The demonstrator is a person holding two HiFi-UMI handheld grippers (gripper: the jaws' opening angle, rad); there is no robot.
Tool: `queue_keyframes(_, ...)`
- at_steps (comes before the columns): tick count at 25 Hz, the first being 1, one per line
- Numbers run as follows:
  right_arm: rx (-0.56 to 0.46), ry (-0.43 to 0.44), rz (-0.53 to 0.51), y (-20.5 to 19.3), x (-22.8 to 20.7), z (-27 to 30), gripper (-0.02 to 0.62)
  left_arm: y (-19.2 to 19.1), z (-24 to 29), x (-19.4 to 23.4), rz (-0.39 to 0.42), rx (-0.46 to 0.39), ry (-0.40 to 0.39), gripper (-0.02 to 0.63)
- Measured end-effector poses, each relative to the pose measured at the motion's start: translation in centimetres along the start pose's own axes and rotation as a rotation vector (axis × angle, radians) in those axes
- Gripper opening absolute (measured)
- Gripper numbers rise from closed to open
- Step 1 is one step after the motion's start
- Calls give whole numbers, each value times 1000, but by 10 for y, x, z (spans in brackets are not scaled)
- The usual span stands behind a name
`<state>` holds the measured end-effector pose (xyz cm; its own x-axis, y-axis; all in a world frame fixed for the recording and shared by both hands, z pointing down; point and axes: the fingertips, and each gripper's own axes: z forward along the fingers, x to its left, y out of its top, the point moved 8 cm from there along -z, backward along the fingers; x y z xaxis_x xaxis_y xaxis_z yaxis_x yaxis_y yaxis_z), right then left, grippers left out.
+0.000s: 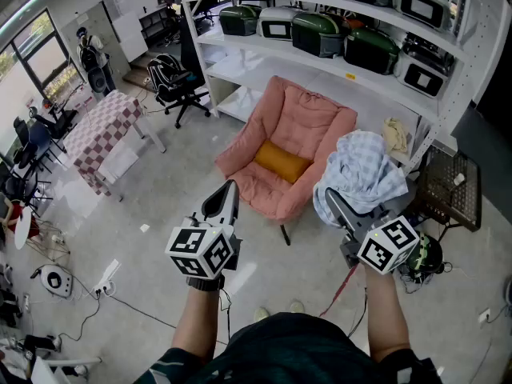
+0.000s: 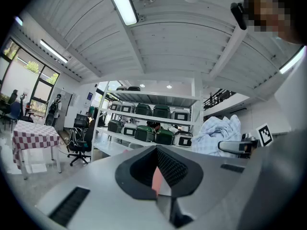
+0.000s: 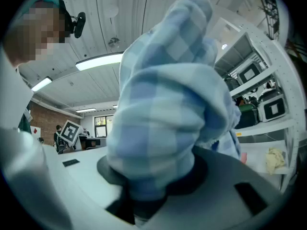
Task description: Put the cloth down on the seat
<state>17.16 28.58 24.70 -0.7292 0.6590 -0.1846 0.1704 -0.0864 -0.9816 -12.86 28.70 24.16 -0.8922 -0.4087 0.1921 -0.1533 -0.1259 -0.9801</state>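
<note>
A crumpled light-blue checked cloth point(image 1: 364, 174) bulges out of my right gripper point(image 1: 338, 204), whose jaws are shut on its lower folds; it hangs right of the chair, off the seat. In the right gripper view the cloth point(image 3: 168, 104) fills the middle and hides the fingertips of the right gripper point(image 3: 148, 195). The pink padded chair point(image 1: 308, 118) carries an orange cushion point(image 1: 282, 162) on its seat. My left gripper point(image 1: 228, 192) hovers just left of the chair's front edge, jaws shut and holding nothing. The left gripper view shows the left gripper point(image 2: 156, 152) closed, with the cloth point(image 2: 218, 133) off to the right.
White shelving point(image 1: 336, 62) with green and grey cases stands behind the chair. A black crate point(image 1: 452, 186) sits at the right. A checked table point(image 1: 100, 130) and an office chair point(image 1: 176, 78) stand at the far left. A red cable point(image 1: 340, 286) lies on the floor.
</note>
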Motion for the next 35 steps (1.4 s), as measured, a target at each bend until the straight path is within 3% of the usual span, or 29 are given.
queue_keyframes(10, 4, 9, -12, -2, -6, -1, 161, -3, 5, -6, 3, 6, -1, 3)
queue_keyframes(15, -8, 11, 48, 1, -14, -4, 166, -3, 9, -12, 11, 2, -7, 3)
queue_keyframes(35, 12, 74, 92, -7, -59, -19, 166, -19, 26, -46, 25, 18, 67, 3)
